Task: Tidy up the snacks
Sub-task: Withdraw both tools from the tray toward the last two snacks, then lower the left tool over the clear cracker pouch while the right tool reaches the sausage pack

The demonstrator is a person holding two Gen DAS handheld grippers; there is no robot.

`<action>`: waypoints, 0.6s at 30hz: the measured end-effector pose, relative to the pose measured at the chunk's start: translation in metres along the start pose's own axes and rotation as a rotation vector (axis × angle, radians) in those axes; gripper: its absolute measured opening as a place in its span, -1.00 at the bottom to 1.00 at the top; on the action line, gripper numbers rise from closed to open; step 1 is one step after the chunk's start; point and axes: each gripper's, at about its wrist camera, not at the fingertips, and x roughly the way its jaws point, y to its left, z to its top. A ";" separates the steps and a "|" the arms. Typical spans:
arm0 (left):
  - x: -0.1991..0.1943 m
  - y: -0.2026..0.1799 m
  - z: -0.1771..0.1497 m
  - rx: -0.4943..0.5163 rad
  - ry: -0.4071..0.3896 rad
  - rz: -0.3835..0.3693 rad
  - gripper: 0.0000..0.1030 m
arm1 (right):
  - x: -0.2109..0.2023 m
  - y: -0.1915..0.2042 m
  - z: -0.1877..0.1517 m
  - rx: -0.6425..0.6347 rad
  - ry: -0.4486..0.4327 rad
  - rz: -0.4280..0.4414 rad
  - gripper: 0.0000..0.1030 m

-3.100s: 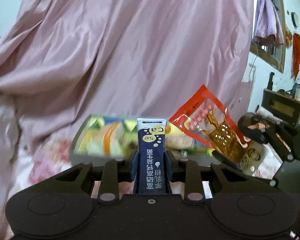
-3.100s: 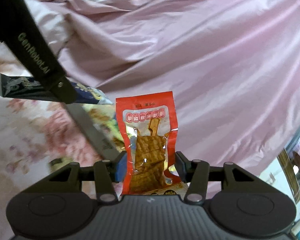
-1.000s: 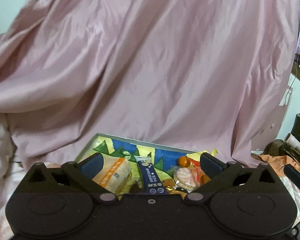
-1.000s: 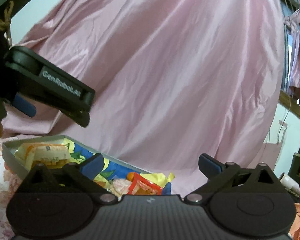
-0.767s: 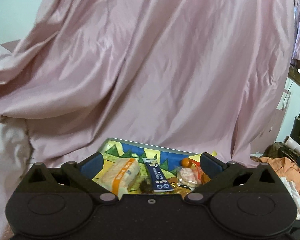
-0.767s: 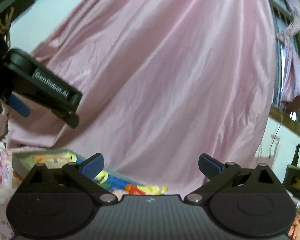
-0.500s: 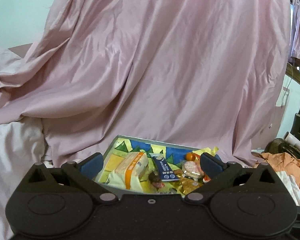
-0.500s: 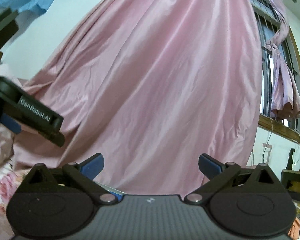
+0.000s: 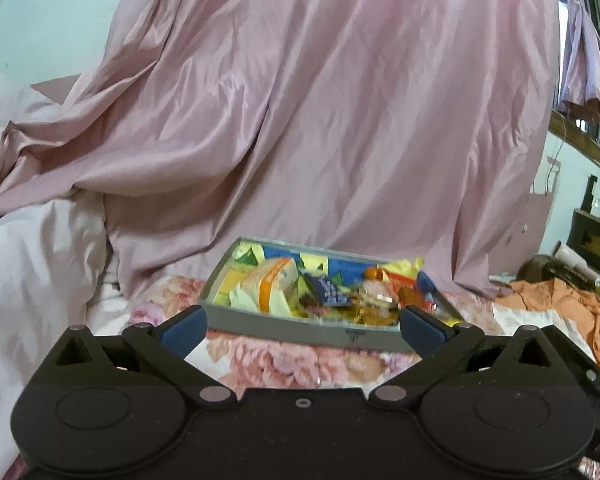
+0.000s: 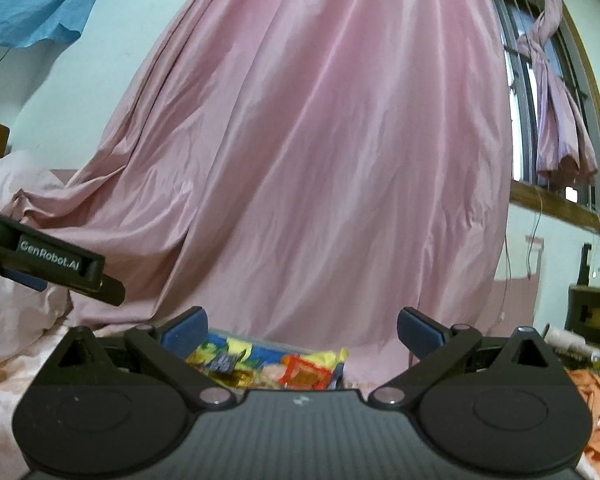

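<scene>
A grey snack box (image 9: 300, 330) sits on the floral bedspread and holds several packets, among them a blue stick pack (image 9: 327, 289), a cream and orange bag (image 9: 266, 286) and a red pouch (image 9: 414, 294). My left gripper (image 9: 302, 326) is open and empty, drawn back from the box's near wall. My right gripper (image 10: 300, 330) is open and empty; the box (image 10: 260, 344) and red pouch (image 10: 304, 372) show low between its fingers. The left gripper's body (image 10: 56, 260) shows at the left of the right wrist view.
A pink satin sheet (image 9: 320, 120) hangs behind the box. White bedding (image 9: 28, 272) lies at the left. Orange cloth (image 9: 560, 300) and dark furniture (image 9: 596, 240) are at the right. A window with a pink curtain (image 10: 556, 120) is at upper right.
Both grippers let go of the blue stick pack and the red pouch, which now lie in the box. Both have opened and drawn back, and the box looks farther away.
</scene>
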 end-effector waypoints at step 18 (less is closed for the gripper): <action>0.004 0.030 -0.062 0.140 0.183 -0.037 0.99 | 0.013 0.018 -0.033 -0.036 0.392 0.089 1.00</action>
